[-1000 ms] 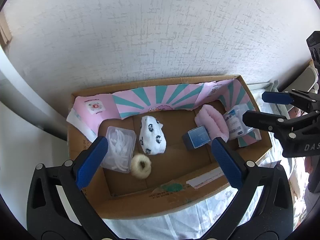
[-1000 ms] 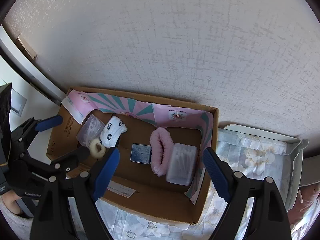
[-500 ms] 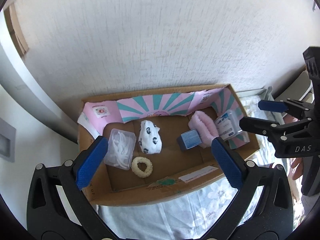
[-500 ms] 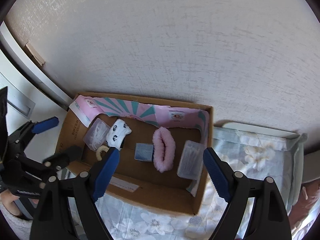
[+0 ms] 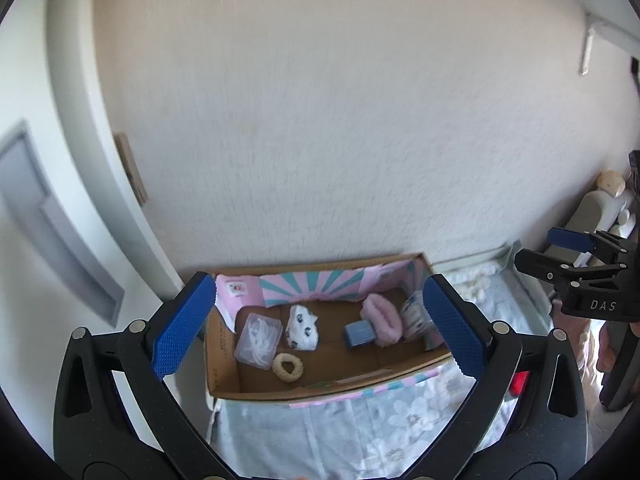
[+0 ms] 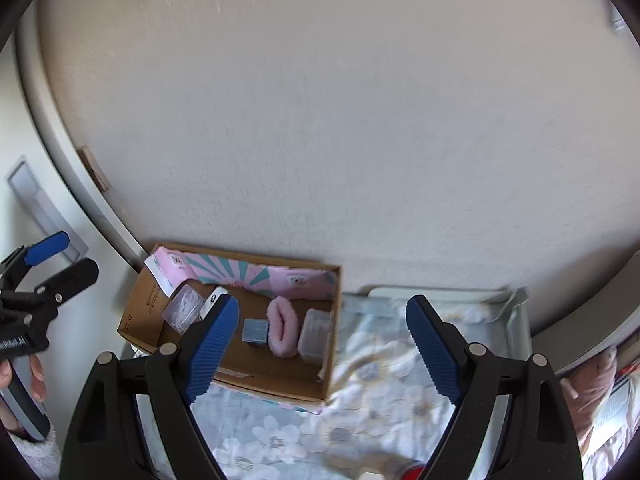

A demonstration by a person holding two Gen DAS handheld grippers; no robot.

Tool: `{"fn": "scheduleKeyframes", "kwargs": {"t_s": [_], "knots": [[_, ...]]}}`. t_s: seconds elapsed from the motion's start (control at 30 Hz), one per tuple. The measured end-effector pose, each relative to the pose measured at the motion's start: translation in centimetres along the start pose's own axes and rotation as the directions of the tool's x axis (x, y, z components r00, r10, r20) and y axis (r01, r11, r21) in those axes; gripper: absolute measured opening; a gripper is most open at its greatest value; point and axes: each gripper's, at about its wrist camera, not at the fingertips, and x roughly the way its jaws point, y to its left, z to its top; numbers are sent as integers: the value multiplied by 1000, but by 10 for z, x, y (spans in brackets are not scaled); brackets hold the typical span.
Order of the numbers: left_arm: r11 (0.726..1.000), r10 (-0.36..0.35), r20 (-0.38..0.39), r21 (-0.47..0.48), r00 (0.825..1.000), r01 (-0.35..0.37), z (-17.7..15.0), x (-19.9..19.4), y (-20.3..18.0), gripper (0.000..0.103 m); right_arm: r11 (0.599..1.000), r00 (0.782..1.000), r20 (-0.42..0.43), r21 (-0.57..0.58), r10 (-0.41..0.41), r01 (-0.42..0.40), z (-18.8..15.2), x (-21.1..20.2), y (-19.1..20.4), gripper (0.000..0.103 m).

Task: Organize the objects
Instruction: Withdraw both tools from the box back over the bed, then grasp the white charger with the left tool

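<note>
With both the left tool [image 5: 316, 328] and right tool [image 6: 322, 346] spread wide and empty above the cardboard box [image 5: 256, 394], where the pink scrunchie [image 5: 381, 319] and blue box [image 5: 360, 333] lie, I would descend slowly and pick a single item.

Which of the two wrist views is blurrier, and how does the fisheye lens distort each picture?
Right wrist view: more motion blur, smearing the wall and the floral cloth. Left wrist view: sharper, so the cardboard box and white scrunchie read clearly. Both views: straight wall trim bows into curves, and dark corners ring the picture.
</note>
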Motion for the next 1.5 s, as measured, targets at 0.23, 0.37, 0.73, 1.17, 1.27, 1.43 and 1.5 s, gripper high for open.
{"fn": "scheduleKeyframes", "kwargs": {"t_s": [0.23,0.37,0.73,1.17,1.27,1.43,1.5], "knots": [[999,9,106,-40,994,-5,-29,-52,-35,103,1000,992,125,14,0,-2,-32,-61,-26,83],[998,8,122,-65,993,0,-54,-67,-57,103,999,986,166,31,9,-14,-57,-84,-38,83],[1000,-6,102,-25,995,9,-90,-77,-116,103,997,977,199,-24,81,-77,-96,-105,-62,83],[939,-256,-158,195,954,284,-205,53,-205,103,983,976,138,-99,166,-153,-128,-100,-103,83],[938,-246,-197,197,949,285,-234,79,-222,99,981,979,106,-107,173,-162,-137,-91,-113,83],[952,-221,-241,156,945,263,-257,110,-230,90,979,982,66,-113,177,-169,-150,-76,-125,83],[958,-211,-232,142,949,248,-261,117,-231,88,979,985,38,-123,170,-164,-153,-70,-129,83]]}}
